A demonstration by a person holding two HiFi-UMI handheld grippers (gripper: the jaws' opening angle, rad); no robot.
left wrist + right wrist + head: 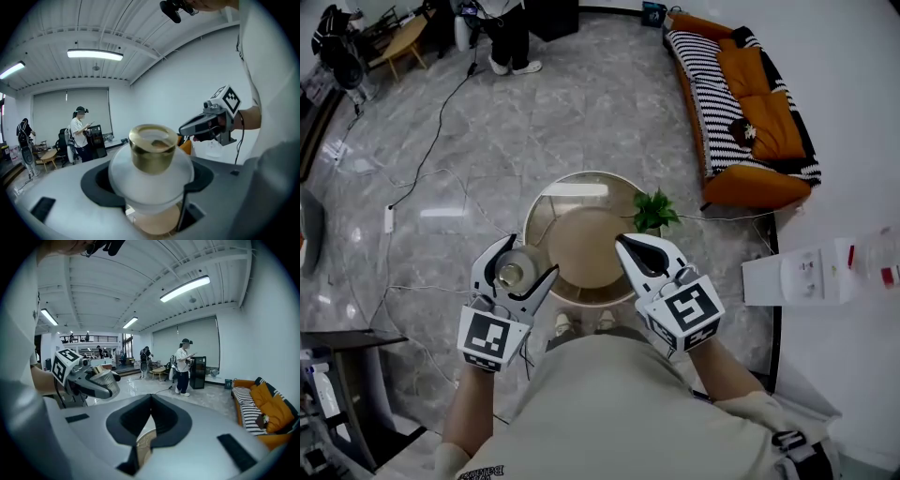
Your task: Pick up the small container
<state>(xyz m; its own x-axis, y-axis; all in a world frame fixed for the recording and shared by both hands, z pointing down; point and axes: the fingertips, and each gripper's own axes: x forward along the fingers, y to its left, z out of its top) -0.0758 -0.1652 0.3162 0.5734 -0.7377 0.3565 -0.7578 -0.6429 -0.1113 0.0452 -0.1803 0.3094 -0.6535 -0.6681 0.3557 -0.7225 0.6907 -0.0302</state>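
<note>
Since the container is round and smooth and is gripped only across its frosted body, it could twist or slip out if the grip were eased or the gripper tipped. A fall onto the worktop or the floor would then be likely. It is held in the air near the worktop's left rim by the left gripper, whose jaws are spread wide around it. Its gold lid is pointed upward, and the base-to-lid axis is judged roughly upright, slightly tilted. The right gripper is closed, with nothing held.
</note>
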